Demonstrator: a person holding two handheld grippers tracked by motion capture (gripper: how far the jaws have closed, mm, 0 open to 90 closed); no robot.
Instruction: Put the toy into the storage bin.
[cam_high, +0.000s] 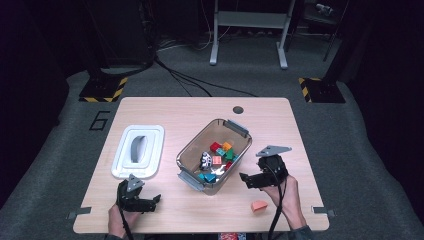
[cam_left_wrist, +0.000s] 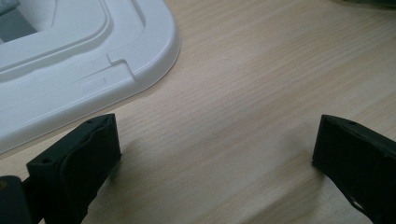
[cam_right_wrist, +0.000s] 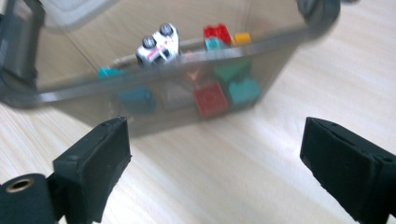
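I'm working over a light wooden table (cam_high: 165, 107), where the clear plastic bin (cam_high: 192, 147) sits at an angle in the middle with a jumble of coloured toy bricks (cam_high: 220, 156) and a small white toy car (cam_right_wrist: 158, 43) inside. Its white lid (cam_high: 138, 151) lies flat to the left, well apart from it. My right gripper (cam_high: 246, 181) hangs just beside the bin's near wall, jaws spread wide and empty. My left gripper (cam_high: 154, 201) waits near the lid's front corner, also wide open, holding nothing.

One orange block (cam_high: 259, 206) lies loose on the table by my right hand, behind the gripper. I judge that's the next piece to fetch. To do it well I'd swing the right gripper back towards myself, square the jaws across the block's flat sides, come down low, then close gently so it doesn't skid away.
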